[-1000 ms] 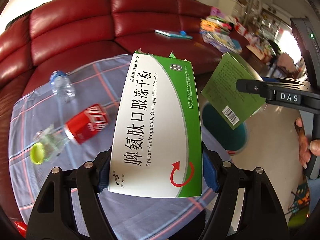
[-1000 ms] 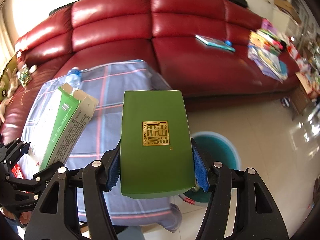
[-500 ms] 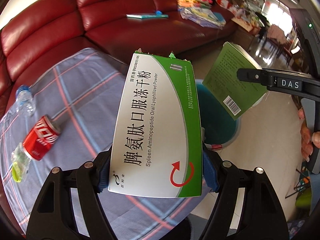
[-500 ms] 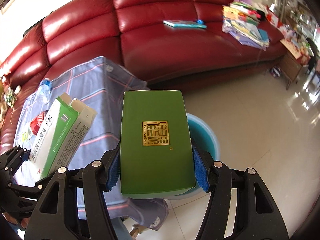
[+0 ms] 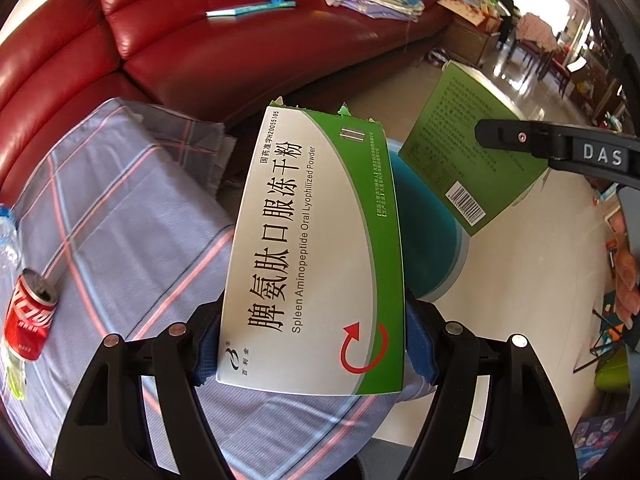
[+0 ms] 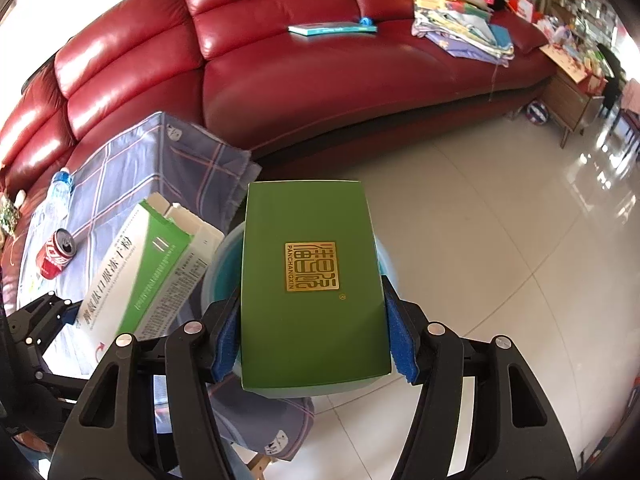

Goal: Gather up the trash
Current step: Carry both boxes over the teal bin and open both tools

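My left gripper (image 5: 316, 344) is shut on a white-and-green medicine box (image 5: 316, 248) with a torn-open top, held above the table edge. My right gripper (image 6: 310, 340) is shut on a dark green box (image 6: 310, 276) with a gold seal. A teal bin (image 5: 432, 232) stands on the floor under both boxes; most of its mouth is hidden. From the right wrist, the medicine box (image 6: 148, 272) hangs at the bin's (image 6: 222, 264) left rim. From the left wrist, the green box (image 5: 468, 156) hangs over the bin's far side. A red cola can (image 5: 30, 320) and a clear water bottle (image 6: 56, 196) lie on the table.
A plaid cloth (image 5: 120, 216) covers the table. A red leather sofa (image 6: 320, 72) curves behind it, with a book (image 6: 332, 29) and stacked papers (image 6: 464, 28) on the seat. Tiled floor (image 6: 500, 260) spreads to the right. A person's hand (image 5: 626, 280) grips the right tool.
Both grippers have carried their boxes rightward and down, off the table toward the teal bin, which now lies right beneath them. The can and bottle have slid to the left edge of view.
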A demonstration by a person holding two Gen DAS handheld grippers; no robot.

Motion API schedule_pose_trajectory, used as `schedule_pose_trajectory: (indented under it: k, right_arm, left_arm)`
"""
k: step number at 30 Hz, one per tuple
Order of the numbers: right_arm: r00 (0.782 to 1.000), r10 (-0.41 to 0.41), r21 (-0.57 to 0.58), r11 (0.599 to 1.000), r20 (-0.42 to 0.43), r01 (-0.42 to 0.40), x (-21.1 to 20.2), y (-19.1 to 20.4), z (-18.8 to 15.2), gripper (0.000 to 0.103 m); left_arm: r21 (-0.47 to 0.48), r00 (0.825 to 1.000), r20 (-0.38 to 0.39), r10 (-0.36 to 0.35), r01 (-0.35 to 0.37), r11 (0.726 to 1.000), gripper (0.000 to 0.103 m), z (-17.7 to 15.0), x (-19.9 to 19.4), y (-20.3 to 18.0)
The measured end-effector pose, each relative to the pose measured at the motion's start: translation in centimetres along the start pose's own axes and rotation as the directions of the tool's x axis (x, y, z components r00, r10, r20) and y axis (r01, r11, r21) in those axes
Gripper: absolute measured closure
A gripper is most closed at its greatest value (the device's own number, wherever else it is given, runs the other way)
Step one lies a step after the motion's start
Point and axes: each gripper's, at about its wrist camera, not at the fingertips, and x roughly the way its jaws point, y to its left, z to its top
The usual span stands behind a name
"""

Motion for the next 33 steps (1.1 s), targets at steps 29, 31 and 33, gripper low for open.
schedule_pose_trajectory:
  k: [29,31,33]
  right_arm:
    - [0.995,0.008,0.015,1.0,-0.102,-0.006,4.8,-0.2,1.0,0.036]
    - [0.992,0.025,0.032,0.999,-0.126,-0.021,5.3,0.0,1.0,0.035]
    - [0.991,0.023,0.048,0.999,-0.135,-0.017,5.5,0.0,1.0,0.029]
  left_arm:
    - [-0.063,0.999,-0.051,0.0,-0.003,0.998,0.014,1.0,3.8,1.2]
    - [-0.065,0.999,-0.05,-0.002,-0.001,0.998,0.014,0.9,3.7,1.2]
    - [-0.068,0.999,-0.05,-0.007,0.004,0.998,0.014,0.9,3.6,1.3]
